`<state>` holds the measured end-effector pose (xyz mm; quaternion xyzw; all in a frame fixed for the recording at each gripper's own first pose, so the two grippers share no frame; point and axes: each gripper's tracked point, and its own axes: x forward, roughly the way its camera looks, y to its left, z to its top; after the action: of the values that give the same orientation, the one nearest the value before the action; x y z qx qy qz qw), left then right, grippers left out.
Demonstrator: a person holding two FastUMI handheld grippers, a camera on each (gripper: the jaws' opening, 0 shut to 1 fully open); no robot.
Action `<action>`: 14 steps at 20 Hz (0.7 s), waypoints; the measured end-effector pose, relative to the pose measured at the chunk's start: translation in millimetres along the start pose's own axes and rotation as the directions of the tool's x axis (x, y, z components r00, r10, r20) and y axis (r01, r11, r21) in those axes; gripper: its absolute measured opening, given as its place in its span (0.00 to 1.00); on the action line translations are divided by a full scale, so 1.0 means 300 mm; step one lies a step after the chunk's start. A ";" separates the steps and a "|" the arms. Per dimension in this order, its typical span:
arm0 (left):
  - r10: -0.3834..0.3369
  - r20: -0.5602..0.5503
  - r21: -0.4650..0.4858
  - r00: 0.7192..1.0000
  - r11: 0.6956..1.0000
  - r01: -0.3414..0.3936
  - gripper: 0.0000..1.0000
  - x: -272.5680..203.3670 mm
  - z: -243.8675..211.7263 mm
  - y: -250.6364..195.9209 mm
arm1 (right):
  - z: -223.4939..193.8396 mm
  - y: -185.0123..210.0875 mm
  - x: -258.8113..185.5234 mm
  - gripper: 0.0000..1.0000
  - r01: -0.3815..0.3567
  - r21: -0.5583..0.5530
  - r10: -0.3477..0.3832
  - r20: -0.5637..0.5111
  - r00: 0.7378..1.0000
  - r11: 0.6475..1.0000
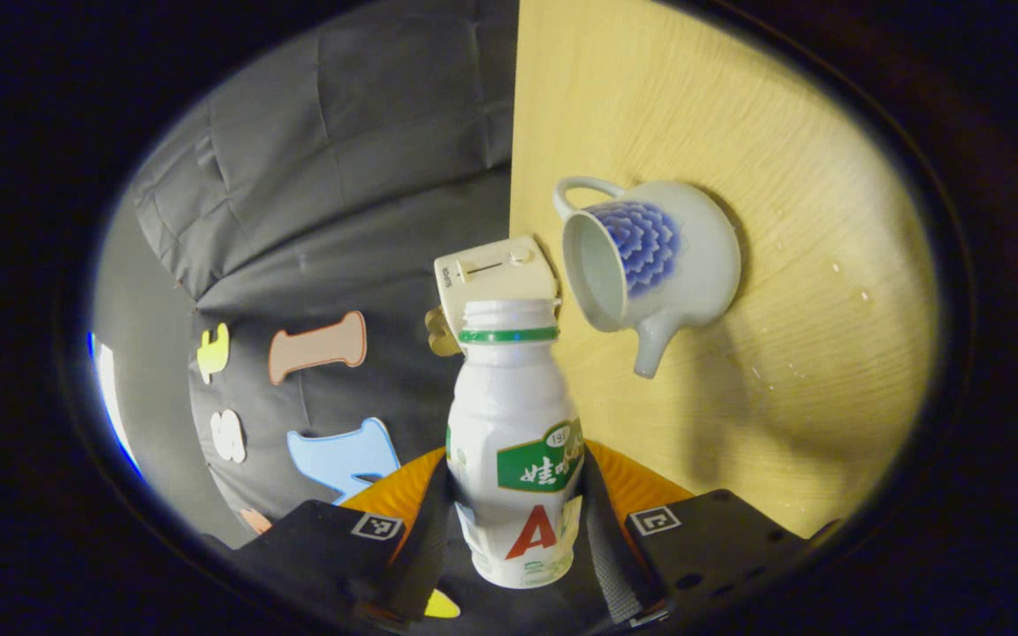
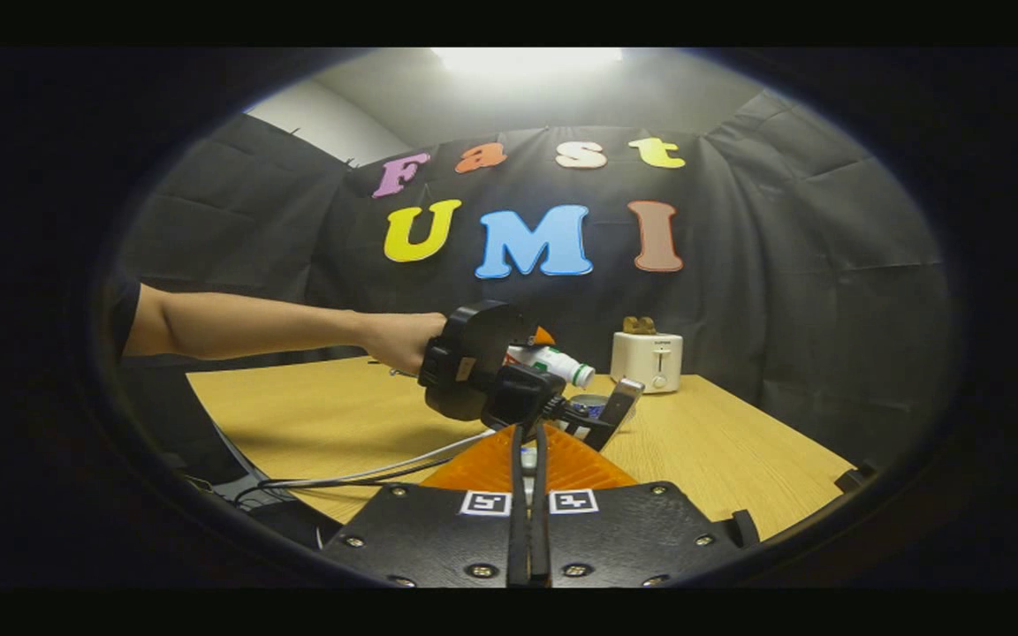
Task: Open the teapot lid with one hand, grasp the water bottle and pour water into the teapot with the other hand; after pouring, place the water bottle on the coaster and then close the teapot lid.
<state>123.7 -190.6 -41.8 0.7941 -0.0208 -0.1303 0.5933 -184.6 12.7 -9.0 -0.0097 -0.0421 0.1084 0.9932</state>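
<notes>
Nearest, left hand-held gripper (image 1: 513, 530) clamped on both sides of the uncapped water bottle (image 1: 516, 450), tipped toward the lidless teapot (image 1: 650, 265) standing on the wooden surface (image 1: 809, 353). Right hand-held gripper (image 2: 528, 495) closed, fingers together, holding nothing visible. Farther off, toaster (image 2: 648, 359) by the booth wall.

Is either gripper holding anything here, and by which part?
The left gripper holds the bottle by its lower body, one finger on each side. The right gripper is nearly closed; something small may sit between its fingers, but I cannot tell what.
</notes>
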 end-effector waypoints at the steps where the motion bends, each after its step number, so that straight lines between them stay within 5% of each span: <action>1: -0.002 0.005 -0.016 1.000 1.000 0.002 0.83 0.001 0.000 -0.006 | 0.000 0.000 0.002 0.01 -0.001 0.000 0.001 0.001 1.000 1.000; 5: -0.022 0.034 -0.129 0.999 0.991 0.026 0.78 0.009 0.007 -0.033 | 0.011 0.004 -0.004 0.01 -0.004 0.003 0.004 0.013 1.000 1.000; 10: -0.035 0.060 -0.257 0.998 0.965 0.049 0.83 0.019 0.004 -0.057 | 0.030 0.010 -0.006 0.01 -0.012 0.002 0.011 0.028 1.000 1.000; 14: -0.024 0.083 -0.437 0.996 0.897 0.058 0.83 -0.001 -0.021 -0.047 | 0.059 0.014 -0.015 0.01 -0.020 0.013 0.019 0.046 0.999 1.000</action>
<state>123.2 -180.4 -53.3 0.6346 0.0037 -0.1739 0.7530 -191.2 16.0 8.2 -0.0009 -0.0643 0.1186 0.9909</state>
